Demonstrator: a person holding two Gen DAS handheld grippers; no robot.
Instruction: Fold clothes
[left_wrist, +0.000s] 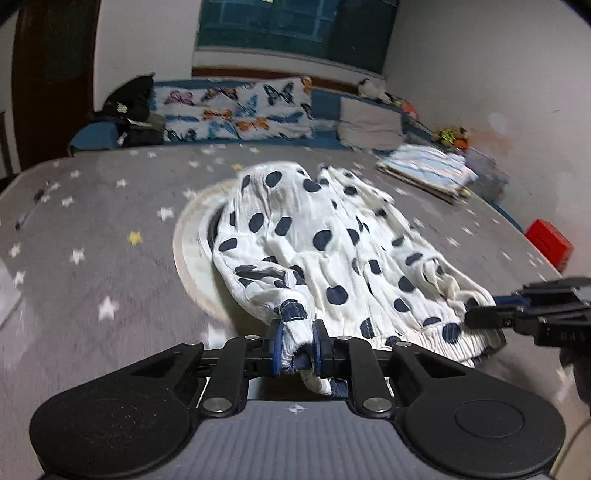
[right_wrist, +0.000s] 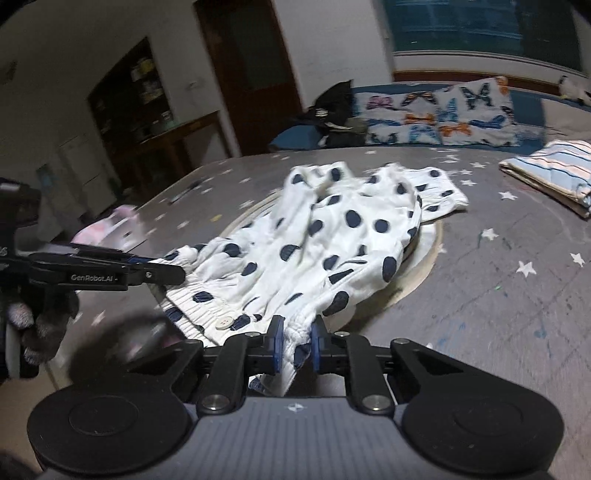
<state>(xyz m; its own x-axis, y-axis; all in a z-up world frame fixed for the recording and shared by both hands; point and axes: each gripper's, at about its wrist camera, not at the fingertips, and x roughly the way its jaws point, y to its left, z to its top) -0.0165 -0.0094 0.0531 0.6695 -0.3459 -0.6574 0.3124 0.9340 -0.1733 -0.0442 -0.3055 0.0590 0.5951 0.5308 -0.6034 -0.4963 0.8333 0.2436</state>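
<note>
left claw (left_wrist: 297, 347) clamped, right claw (right_wrist: 297, 345) clamped, angled downward

Bedroom interior under dim light. A bed (left_wrist: 92, 229) covered by a grey sheet printed with white stars fills the foreground. At its far edge lies a butterfly-patterned pillow (left_wrist: 236, 110), with a heap of dark clothing (left_wrist: 129, 110) to the pillow's left and a plain grey pillow (left_wrist: 369, 123) to its right. Above the butterfly pillow, a dark teal window (left_wrist: 295, 29) is set in a white wall (left_wrist: 480, 74). Left of the window stands a dark wooden door (right_wrist: 247, 70); further left of the door, a dark shelving unit (right_wrist: 136, 96). Folded striped bedding (left_wrist: 428, 170) lies on the bed right of the grey pillow.
</note>
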